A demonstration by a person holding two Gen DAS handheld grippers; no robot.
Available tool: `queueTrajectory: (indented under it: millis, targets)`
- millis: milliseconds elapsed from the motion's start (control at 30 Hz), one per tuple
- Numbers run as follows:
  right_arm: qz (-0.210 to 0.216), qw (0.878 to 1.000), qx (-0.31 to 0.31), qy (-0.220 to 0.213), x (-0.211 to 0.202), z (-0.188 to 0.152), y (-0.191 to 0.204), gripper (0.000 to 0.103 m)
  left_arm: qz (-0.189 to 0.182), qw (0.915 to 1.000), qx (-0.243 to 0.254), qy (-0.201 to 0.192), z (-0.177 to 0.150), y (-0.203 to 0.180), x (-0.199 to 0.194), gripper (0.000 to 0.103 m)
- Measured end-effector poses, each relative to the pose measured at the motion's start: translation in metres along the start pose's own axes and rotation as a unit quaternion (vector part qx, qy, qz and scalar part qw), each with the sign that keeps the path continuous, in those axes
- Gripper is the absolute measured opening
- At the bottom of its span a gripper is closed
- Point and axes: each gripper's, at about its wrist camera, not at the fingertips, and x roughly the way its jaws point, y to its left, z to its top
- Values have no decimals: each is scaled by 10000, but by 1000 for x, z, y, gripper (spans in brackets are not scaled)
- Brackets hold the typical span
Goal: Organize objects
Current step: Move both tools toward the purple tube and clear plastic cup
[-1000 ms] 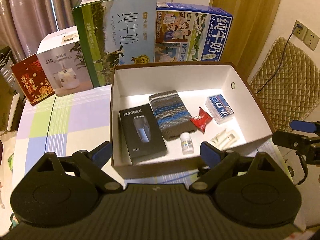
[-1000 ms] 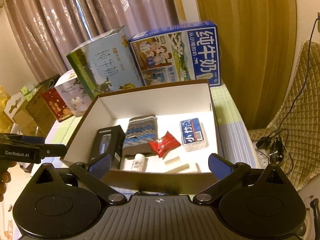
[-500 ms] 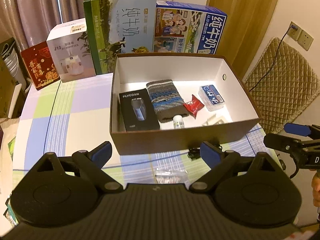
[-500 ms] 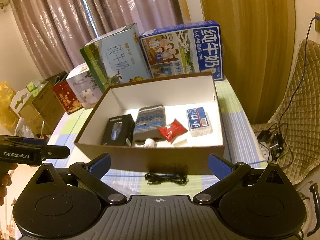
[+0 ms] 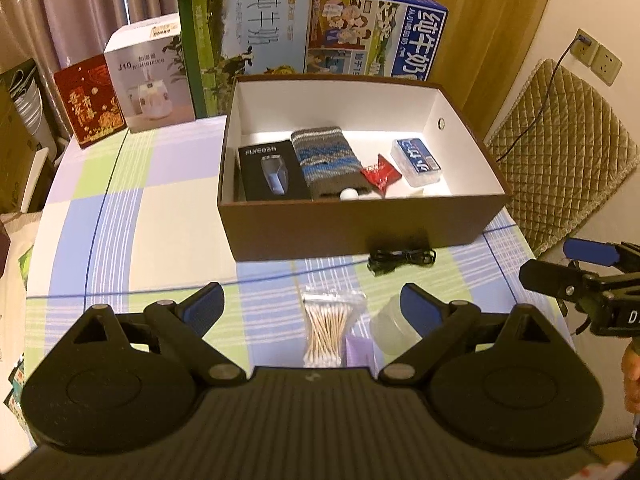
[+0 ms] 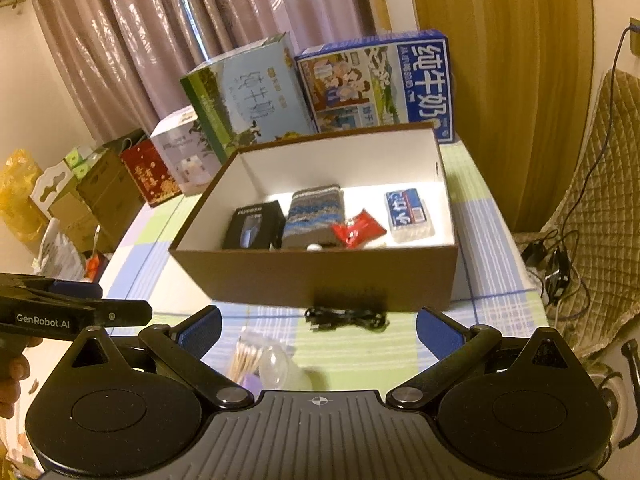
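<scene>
A brown box (image 5: pixel 360 224) (image 6: pixel 320 276) with a white inside holds a black shaver box (image 5: pixel 272 174), a striped knit pouch (image 5: pixel 326 160), a red packet (image 5: pixel 381 171), a blue tissue pack (image 5: pixel 416 156) and a small white bottle (image 5: pixel 349 193). In front of the box lie a coiled black cable (image 5: pixel 402 259) (image 6: pixel 346 318), a bag of cotton swabs (image 5: pixel 328 326) (image 6: pixel 246 358) and a clear jar (image 5: pixel 390 326) (image 6: pixel 280 368). My left gripper (image 5: pixel 312 306) is open above the swabs. My right gripper (image 6: pixel 318 326) is open near the cable.
Milk cartons (image 5: pixel 244 36) (image 5: pixel 376 36), a white humidifier box (image 5: pixel 148 80) and a red box (image 5: pixel 88 100) stand behind the brown box. A checked cloth (image 5: pixel 132 208) covers the table. A quilted chair (image 5: pixel 560 152) stands to the right, with wires on the floor (image 6: pixel 556 268).
Both grippers have pulled back from the brown box toward the table's near edge. The cable, swab bag and jar have come into view. Both stay open.
</scene>
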Motion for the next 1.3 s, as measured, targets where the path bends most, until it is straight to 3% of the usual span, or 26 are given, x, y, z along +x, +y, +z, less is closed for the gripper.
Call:
queueTrajectory:
  millis: [1300]
  targets:
    - [38, 9963, -397, 762, 16, -66, 20, 101, 48, 9961, -268, 840, -67, -7, 14, 93]
